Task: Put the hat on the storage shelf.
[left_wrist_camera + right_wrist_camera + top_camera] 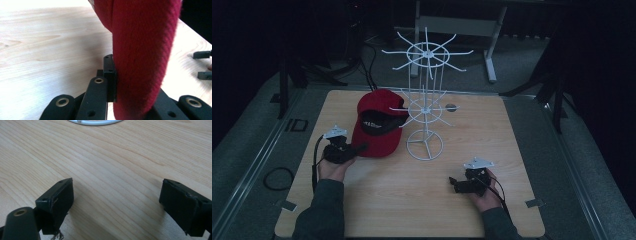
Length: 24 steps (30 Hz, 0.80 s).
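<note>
Left gripper [130, 82] on woven (red) cap [142, 50]

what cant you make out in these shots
- Cap lettering: high view, too small and dim.
- Left gripper's far jaw: left gripper view, hidden behind the cap's red brim.
- Wire stand base: right gripper view, cut off by the top edge.
- Small dark spot on the table: too small to identify.

High view dim, bluish (gripper views bright, glary).

Red cap [142, 57] hides one left tong; stand base [95, 122] cropped.
</note>
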{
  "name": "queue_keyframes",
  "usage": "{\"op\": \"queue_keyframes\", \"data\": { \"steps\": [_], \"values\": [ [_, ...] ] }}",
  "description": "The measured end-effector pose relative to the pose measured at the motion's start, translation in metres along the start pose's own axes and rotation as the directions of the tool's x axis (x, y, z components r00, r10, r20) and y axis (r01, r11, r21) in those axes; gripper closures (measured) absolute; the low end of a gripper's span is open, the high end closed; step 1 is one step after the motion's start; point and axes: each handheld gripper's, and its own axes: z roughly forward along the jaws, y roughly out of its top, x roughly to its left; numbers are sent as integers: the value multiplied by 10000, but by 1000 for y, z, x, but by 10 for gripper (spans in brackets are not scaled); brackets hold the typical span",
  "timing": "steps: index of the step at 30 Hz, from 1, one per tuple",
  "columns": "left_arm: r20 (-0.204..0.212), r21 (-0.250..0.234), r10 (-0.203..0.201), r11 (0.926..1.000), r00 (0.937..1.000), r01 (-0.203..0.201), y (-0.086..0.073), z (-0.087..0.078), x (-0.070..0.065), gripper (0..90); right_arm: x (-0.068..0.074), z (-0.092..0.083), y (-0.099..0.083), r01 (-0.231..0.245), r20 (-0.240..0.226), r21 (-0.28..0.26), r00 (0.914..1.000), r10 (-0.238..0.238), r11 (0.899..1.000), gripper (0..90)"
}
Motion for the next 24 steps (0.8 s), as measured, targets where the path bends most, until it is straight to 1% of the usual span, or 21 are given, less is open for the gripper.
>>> {"op": "queue_keyframes", "data": {
  "steps": [6,9,16,24],
  "values": [
    [-100,-412,-137,9991,9999,133,6,-12,4,853,0,0,0,8,-2,-1,10000,-8,10000,121],
    [-195,-615,-149,9980,9997,137,9,-17,5,853,0,0,0,7,-2,1,10000,-7,10000,121],
    [-310,-999,-315,9946,9990,282,13,-27,7,853,0,0,0,1,-2,1,10000,-1,10000,121],
    [-400,-1335,-304,9907,9987,249,20,-37,6,853,0,0,0,4,-1,12,10000,-4,10000,121]
  ]
}}
